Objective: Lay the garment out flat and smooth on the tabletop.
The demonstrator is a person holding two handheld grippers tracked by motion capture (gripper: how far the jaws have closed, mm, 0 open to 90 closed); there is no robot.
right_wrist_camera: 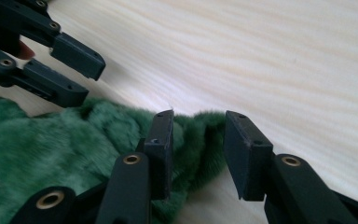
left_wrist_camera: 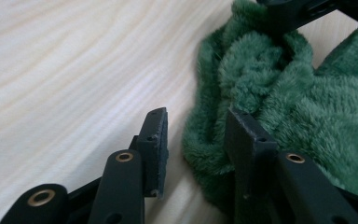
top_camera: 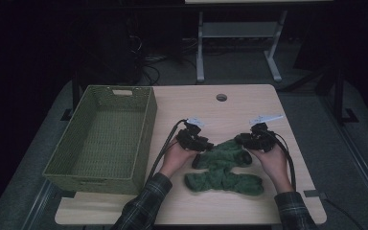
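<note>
Pale wood table bears a green fleece cloth, the left gripper at ten o'clock and right gripper at two o'clock, both open astride its edges.

In the left gripper view, the green plush cloth runs off the right edge, and the left tool hides the fold behind its right-hand jaw. In the right gripper view the cloth is cut off at the left and bottom edges, and the right tool covers the part behind its 2 jaws. The floor beyond the tabletop is too dark to read.
</note>
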